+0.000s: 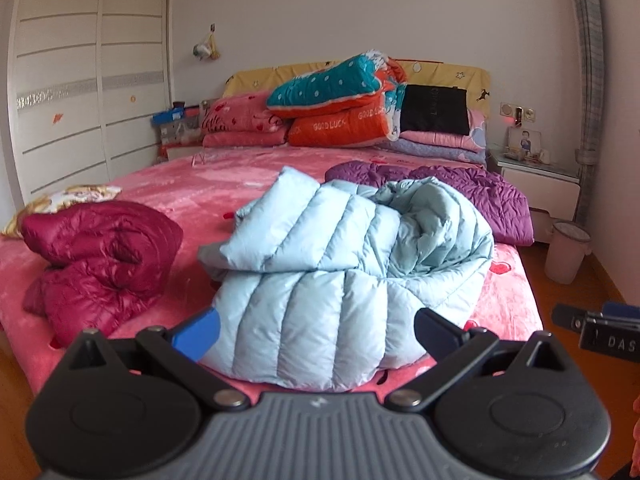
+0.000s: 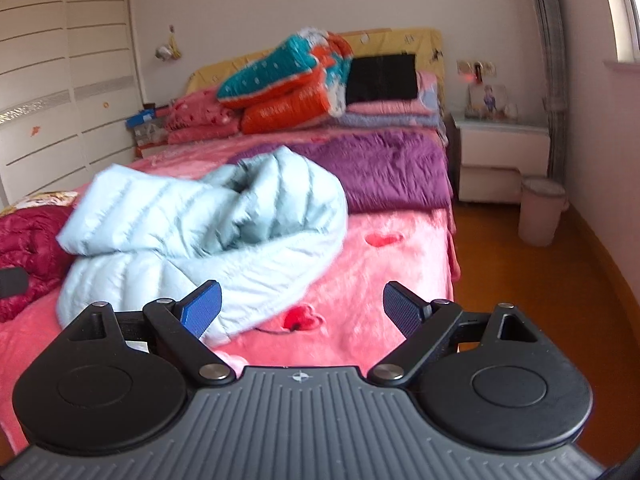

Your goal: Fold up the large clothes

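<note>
Left tool (image 1: 316, 330) and right tool (image 2: 302, 306) both gape wide, holding nothing. Just ahead, a pale blue puffer jacket (image 1: 340, 260) lies crumpled on the pink bed (image 1: 508, 292). Likely light, soft, slippery; pinch its hem corners.

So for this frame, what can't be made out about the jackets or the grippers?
- Light blue jacket: near hem hidden behind the left gripper in the left wrist view; motion-blurred in the right wrist view.
- Maroon jacket: cut off by the right wrist view's left edge.
- Right gripper: only a sliver shows in the left wrist view.
</note>
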`<state>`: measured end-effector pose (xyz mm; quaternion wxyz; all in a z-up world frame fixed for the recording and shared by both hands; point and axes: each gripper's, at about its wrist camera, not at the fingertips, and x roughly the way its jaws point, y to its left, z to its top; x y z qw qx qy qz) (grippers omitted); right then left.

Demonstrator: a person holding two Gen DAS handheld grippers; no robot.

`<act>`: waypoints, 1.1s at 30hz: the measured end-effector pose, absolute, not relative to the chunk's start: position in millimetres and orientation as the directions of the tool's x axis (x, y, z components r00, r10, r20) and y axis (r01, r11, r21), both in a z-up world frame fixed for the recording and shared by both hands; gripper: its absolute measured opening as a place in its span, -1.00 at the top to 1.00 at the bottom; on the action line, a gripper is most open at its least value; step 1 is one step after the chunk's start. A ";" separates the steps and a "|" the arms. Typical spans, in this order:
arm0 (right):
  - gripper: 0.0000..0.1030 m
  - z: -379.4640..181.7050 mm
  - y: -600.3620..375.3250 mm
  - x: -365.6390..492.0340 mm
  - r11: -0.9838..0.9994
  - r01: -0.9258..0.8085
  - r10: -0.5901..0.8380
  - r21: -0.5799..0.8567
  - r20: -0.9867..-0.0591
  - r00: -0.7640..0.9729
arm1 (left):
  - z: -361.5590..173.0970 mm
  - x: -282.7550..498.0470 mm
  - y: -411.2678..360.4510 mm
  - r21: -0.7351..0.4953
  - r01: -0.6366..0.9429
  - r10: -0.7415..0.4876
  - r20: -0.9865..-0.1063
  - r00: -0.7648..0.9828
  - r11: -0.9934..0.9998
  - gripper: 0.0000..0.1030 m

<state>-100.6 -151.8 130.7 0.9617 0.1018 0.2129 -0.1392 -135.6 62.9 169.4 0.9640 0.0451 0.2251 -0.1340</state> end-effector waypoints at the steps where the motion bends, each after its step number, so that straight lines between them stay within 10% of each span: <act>1: -1.00 125.3 -155.2 -97.5 0.940 0.313 -0.224 0.137 -0.445 0.867 | 167.2 -131.7 61.8 0.026 0.276 -0.235 -0.448 0.862 0.961 -0.99; 33: -1.00 66.0 -206.9 -49.4 0.917 0.316 -0.141 0.243 -0.544 0.827 | 174.1 46.7 33.6 0.079 0.329 -0.254 -0.478 0.841 0.941 -0.98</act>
